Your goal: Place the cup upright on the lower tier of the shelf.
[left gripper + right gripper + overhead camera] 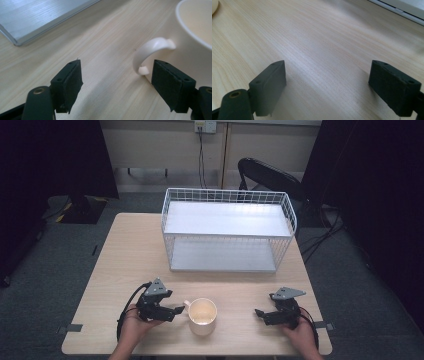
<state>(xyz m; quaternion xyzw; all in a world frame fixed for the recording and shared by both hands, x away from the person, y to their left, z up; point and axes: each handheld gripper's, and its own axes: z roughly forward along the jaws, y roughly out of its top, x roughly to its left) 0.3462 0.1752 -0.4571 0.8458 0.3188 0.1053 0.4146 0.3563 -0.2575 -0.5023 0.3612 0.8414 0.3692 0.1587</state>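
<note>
Cream mug (202,316), smooth glazed, curved loop handle (150,53), pale woodgrain table (125,270)

The mug (202,316) is cream, its handle (150,52) a paler white. Pale wood grain runs in fine streaks across the tabletop (130,260). The wire basket (227,230) is white, with light grey shelves. Both hand-held grippers, left (175,311) and right (260,313), are black.

1. Black two-jaw left tongs (176,310) and right tongs (260,313) are carried in bare hands.
2. Grey three-cornered plates are mounted on top.
3. Black cables are trailed behind.
4. Flat rectangular pads (72,81) with screw holes are fitted.
</note>
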